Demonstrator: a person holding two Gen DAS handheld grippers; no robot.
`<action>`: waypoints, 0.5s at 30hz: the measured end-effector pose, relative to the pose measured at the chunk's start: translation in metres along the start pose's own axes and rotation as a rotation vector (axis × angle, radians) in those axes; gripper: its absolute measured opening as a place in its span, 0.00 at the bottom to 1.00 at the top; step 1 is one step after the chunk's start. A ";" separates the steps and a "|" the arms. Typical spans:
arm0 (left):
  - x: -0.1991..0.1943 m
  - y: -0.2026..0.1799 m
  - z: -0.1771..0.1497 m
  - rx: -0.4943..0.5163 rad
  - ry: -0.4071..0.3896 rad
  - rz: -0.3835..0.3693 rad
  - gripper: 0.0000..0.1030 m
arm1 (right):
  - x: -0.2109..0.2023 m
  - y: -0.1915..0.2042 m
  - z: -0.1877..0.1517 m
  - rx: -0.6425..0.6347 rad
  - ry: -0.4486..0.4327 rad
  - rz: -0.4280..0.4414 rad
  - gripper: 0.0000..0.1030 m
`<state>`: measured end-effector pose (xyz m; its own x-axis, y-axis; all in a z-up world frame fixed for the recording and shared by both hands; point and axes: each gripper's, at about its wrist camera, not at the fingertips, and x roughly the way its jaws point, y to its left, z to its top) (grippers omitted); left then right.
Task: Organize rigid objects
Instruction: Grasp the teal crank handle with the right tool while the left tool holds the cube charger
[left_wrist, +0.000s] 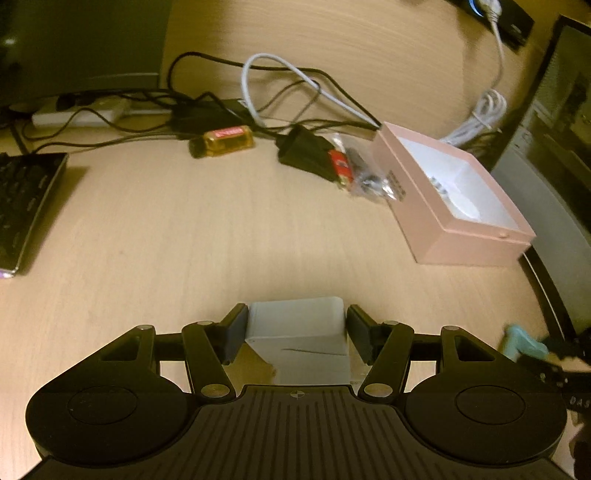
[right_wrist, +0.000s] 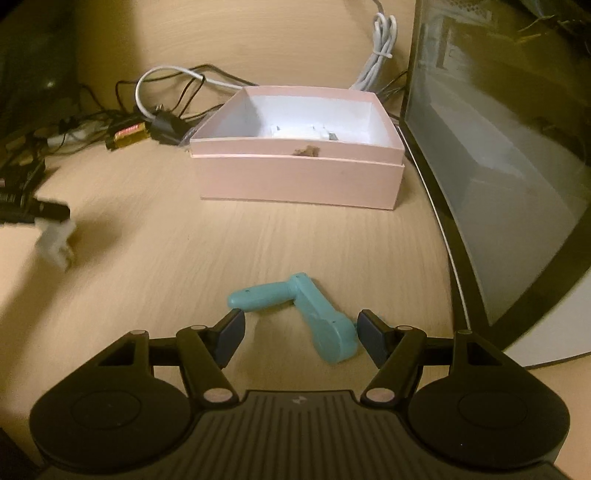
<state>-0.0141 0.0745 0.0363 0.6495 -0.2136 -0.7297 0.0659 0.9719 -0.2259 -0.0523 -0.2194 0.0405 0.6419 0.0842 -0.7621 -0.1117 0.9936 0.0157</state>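
My left gripper is shut on a white block and holds it above the wooden table; the block also shows in the right wrist view at the left. The open pink box lies ahead and to the right; it also shows in the right wrist view, with small white items inside. My right gripper is open around a teal L-shaped handle lying on the table; its right pad is close to the handle. The handle shows at the right edge of the left wrist view.
A tangle of black and white cables, a yellow battery, a black adapter and a plastic bag of small parts lie behind the box. A keyboard is at the left. A monitor stands at the right.
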 end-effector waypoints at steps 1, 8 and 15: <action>0.000 -0.002 -0.001 0.010 0.001 -0.001 0.62 | -0.001 0.003 0.001 -0.009 -0.010 0.009 0.67; 0.004 -0.010 0.001 0.040 0.008 -0.012 0.62 | -0.013 0.016 0.002 -0.133 -0.064 -0.019 0.67; 0.013 -0.027 0.002 0.089 0.021 -0.063 0.62 | -0.025 -0.007 -0.014 -0.021 -0.035 -0.051 0.67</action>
<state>-0.0054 0.0456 0.0342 0.6257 -0.2761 -0.7295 0.1741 0.9611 -0.2145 -0.0782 -0.2291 0.0498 0.6732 0.0368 -0.7386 -0.0941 0.9949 -0.0362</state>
